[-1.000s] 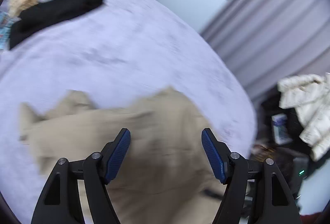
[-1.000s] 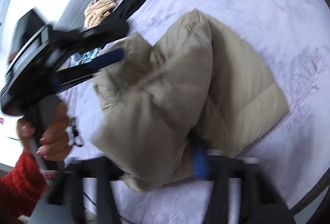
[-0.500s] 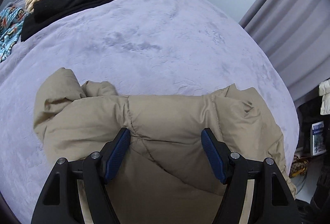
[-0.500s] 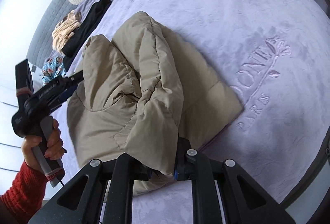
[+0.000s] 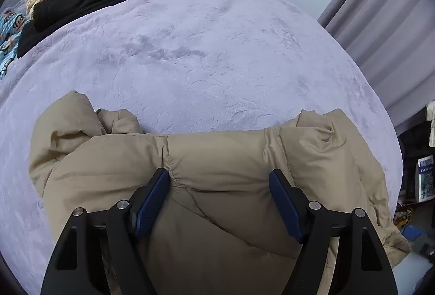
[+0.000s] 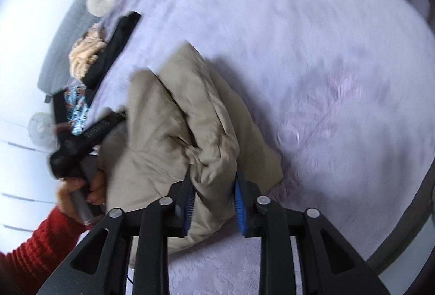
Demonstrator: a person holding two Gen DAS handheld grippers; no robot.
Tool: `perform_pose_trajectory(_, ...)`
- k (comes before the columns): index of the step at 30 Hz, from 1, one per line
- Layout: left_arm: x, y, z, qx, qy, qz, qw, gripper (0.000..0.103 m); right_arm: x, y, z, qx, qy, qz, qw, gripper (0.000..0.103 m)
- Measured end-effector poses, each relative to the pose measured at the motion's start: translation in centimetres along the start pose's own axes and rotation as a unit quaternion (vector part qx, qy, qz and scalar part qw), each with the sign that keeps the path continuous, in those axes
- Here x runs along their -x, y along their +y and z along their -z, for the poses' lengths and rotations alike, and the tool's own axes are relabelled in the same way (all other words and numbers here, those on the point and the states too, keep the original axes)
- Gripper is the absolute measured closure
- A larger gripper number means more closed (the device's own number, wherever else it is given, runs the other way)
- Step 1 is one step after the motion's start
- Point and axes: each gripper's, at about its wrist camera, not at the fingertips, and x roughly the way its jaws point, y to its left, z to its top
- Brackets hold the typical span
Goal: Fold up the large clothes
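The right gripper had just been opening, a bunched fold of the tan jacket loose between its pads where it was pinched before. The left gripper stood wide open over the jacket, puffy, quilted, heaped on the lilac bed.

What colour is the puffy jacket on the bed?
Plain beige, with quilted seams. The jacket shows best in the left wrist view; the right wrist view is blurred.
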Motion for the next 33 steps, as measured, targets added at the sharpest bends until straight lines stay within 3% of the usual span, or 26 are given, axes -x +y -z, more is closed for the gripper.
perform_pose_trajectory(1,-0.1,-0.1,0.0,-0.002,0.0,-0.003,1.0,0.026,0.3,0.6,-0.9,0.013,-0.006,-0.008,1.0,0.036)
perform_pose_trajectory(5,0.1,-0.4,0.1,-0.006,0.001,-0.011,0.9999,0.026,-2.9,2.8,-4.7,0.049,0.02,-0.041,0.998,0.035)
perform_pose_trajectory(8,0.6,-0.2,0.1,-0.006,0.005,-0.016,0.9998,0.026,-7.6,5.0,-6.3,0.087,0.064,-0.028,0.994,0.047)
perform_pose_trajectory(10,1.4,0.1,0.2,-0.003,0.001,-0.025,0.9997,0.016,-10.6,5.5,-6.4,0.105,0.103,0.008,0.989,0.069)
perform_pose_trajectory(11,1.9,0.2,0.2,-0.002,0.0,-0.032,0.9995,0.001,-11.3,5.1,-5.8,0.111,0.112,0.027,0.987,0.071)
perform_pose_trajectory(15,4.4,0.9,1.2,0.0,-0.007,-0.05,0.9987,0.0,-12.8,3.0,-4.9,0.088,0.123,0.025,0.988,0.074)
perform_pose_trajectory(20,6.8,2.5,3.4,0.043,0.008,-0.053,0.9976,0.0,-12.9,3.4,-4.8,0.088,0.122,0.038,0.988,0.074)
perform_pose_trajectory(26,8.0,4.4,6.5,0.097,0.04,-0.05,0.9932,0.0,-10.8,5.1,-4.0,0.099,0.121,0.045,0.987,0.068)
perform_pose_trajectory(30,8.4,4.9,7.7,0.105,0.051,-0.052,0.9918,0.0,-9.4,5.3,-3.7,0.09,0.115,0.039,0.988,0.049)
perform_pose_trajectory(33,8.5,5.2,8.3,0.11,0.057,-0.046,0.9913,0.0,-8.5,5.7,-3.5,0.099,0.111,0.042,0.988,0.041)
